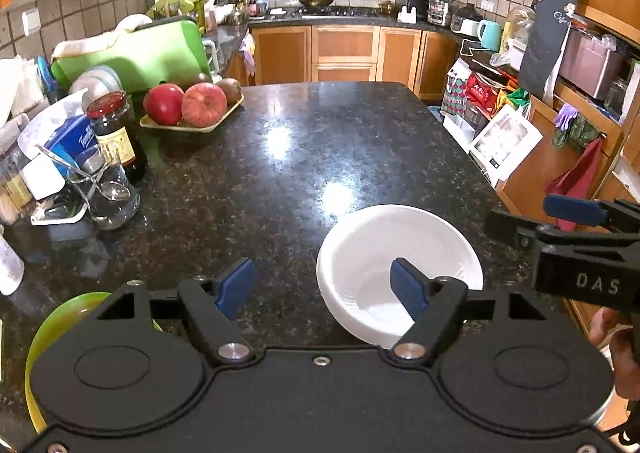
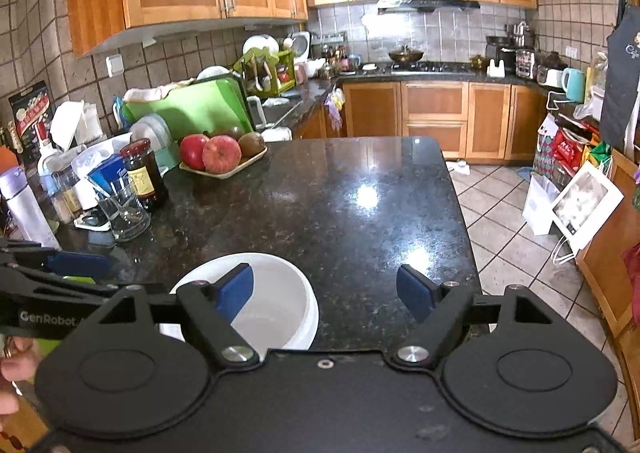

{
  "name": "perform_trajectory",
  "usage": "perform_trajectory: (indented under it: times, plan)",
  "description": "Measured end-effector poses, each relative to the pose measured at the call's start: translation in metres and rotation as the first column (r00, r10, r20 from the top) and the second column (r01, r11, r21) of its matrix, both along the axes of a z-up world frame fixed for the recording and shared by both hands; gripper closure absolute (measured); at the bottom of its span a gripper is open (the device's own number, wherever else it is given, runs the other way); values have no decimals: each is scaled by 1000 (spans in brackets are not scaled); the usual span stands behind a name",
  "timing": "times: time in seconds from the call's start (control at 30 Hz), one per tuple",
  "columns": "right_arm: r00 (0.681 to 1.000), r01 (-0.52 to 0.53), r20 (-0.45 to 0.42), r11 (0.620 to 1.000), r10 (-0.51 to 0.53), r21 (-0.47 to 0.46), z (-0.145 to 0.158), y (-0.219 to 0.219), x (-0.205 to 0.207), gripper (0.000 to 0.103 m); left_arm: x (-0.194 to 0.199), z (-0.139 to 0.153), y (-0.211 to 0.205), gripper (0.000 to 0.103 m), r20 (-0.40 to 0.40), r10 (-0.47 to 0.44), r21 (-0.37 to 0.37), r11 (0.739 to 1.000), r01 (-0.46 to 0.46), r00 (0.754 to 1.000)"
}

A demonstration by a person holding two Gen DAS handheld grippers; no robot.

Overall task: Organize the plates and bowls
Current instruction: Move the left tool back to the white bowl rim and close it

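Note:
A white bowl (image 1: 372,253) sits upright on the dark granite counter (image 1: 280,173) near its front edge. It also shows in the right wrist view (image 2: 280,293). My left gripper (image 1: 324,287) is open and empty above the counter; its right finger hangs over the bowl's inside. A green plate (image 1: 60,325) lies at the lower left, mostly hidden under the left gripper's body. My right gripper (image 2: 326,291) is open and empty, with its left finger over the bowl. The right gripper also shows at the right edge of the left wrist view (image 1: 576,213).
A tray of apples and kiwis (image 1: 192,109) stands at the counter's back left. A dark jar (image 1: 116,133), a glass with a spoon (image 1: 104,189), tissue packs and bottles crowd the left edge. The counter's right edge (image 2: 460,213) drops to a tiled floor.

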State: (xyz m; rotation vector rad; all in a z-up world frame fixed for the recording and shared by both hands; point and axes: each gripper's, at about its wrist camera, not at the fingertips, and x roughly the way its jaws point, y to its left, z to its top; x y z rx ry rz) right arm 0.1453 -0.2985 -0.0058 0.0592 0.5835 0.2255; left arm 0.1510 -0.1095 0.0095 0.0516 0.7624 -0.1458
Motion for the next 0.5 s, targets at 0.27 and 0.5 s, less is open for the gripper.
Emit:
perform_trajectory:
  times: [0.27,0.5]
  plan:
    - [996,28,80,999,-26,-20,-11,8,-15,21,-10,-7,2,27,51,59,-5,998,-59,997]
    - [997,4,71,1000,-3,-12,-20,16,-15,25,-17,-7,1,28,82,10,-2,1000,-10,997]
